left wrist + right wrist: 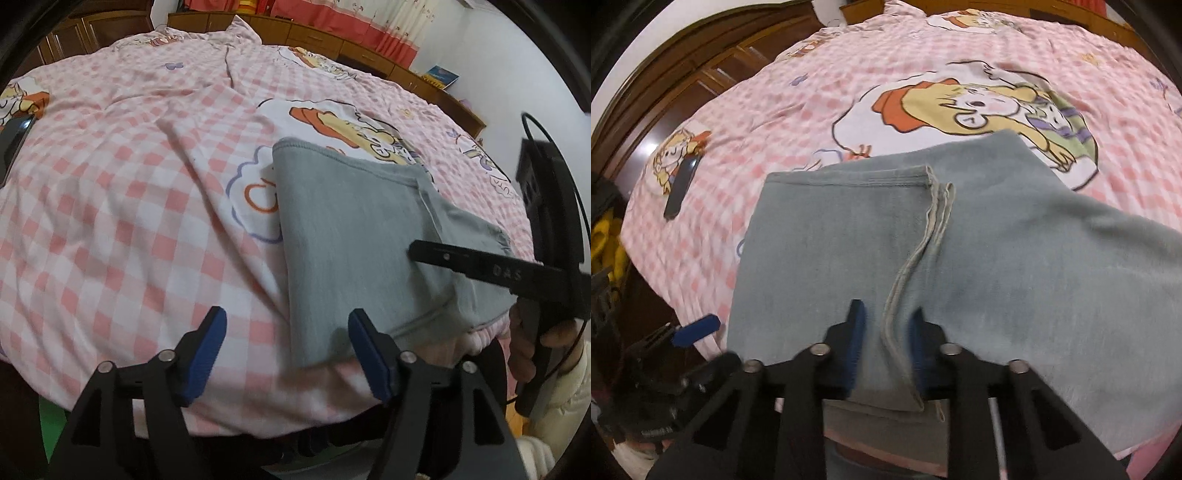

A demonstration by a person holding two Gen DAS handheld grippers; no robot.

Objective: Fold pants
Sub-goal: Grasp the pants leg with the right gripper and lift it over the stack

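The grey pants lie folded on the pink checked bedspread, near the bed's front edge. My left gripper is open and empty, just left of the pants' near corner; its right finger sits over that corner. In the right wrist view my right gripper has its jaws partly apart around a raised seam of the pants, with cloth between the pads. Whether it pinches the cloth is unclear. The right gripper's body shows at the right of the left wrist view, over the pants.
A dark phone lies on the bedspread at the far left; it also shows in the left wrist view. Wooden cabinets run behind the bed. The bed's front edge drops off just below the grippers.
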